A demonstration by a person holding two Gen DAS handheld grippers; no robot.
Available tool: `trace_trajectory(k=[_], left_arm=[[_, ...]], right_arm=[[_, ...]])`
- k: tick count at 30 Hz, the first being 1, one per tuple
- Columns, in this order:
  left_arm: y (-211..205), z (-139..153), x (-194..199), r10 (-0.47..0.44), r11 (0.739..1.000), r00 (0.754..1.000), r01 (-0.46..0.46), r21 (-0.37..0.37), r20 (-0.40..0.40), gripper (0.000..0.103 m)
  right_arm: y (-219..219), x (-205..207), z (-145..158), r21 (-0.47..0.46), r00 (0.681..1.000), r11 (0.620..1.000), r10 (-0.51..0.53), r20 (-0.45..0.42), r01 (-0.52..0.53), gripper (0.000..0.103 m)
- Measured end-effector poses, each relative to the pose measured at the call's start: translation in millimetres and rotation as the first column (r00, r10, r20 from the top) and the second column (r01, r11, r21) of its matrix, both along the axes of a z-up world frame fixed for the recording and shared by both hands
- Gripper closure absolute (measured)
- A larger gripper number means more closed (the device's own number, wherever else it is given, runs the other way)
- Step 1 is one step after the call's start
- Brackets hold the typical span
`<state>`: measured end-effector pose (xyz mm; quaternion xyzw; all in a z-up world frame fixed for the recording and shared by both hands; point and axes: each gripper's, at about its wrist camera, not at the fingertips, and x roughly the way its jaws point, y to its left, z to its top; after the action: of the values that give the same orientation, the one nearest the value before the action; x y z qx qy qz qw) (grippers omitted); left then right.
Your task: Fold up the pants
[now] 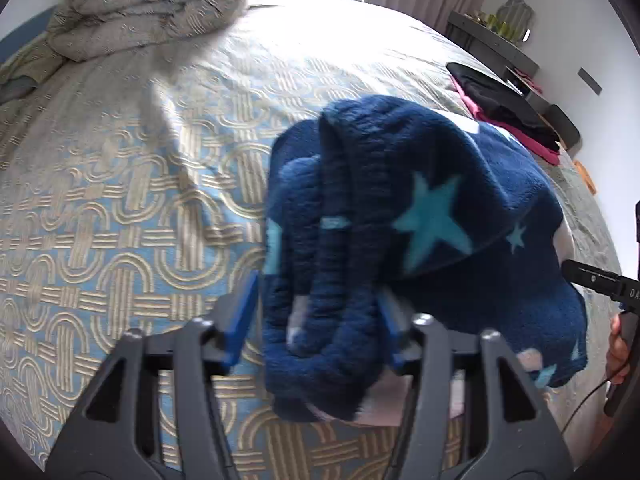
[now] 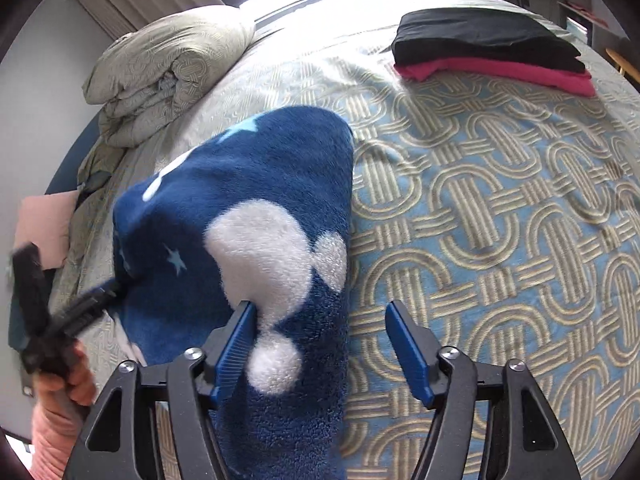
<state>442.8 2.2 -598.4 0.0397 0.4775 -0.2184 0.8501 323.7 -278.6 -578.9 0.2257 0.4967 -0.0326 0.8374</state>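
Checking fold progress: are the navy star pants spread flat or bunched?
Bunched: navy pants hang in thick rolled folds between the left gripper fingers, above the bedspread.

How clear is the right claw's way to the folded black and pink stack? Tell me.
Probably clear once it lets go. The right claw has the blue star pants between its fingers; only open bedspread lies between it and the black and pink stack.

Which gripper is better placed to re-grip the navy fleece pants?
Probably left. The pants' bunched edge fills the gap between the left gripper's open pads. The right gripper has fleece only against its left pad, with bedspread showing beyond.
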Motion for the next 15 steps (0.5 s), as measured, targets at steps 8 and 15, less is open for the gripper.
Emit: trace_trajectory(k=[8, 15], left_arm=[[2, -6, 7, -0.001, 1.0, 0.999, 0.001, -0.002, -0.04, 0.028], [2, -12, 10, -0.016, 1.0, 0.998, 0.015, -0.013, -0.054, 0.024]], right_arm=[[-3, 0, -2, -0.003, 1.0, 1.0, -0.008, -0.015, 0.008, 0.028], [-5, -3, -3, -0.001, 1.0, 1.0, -0.02, -0.02, 0.02, 0.026]])
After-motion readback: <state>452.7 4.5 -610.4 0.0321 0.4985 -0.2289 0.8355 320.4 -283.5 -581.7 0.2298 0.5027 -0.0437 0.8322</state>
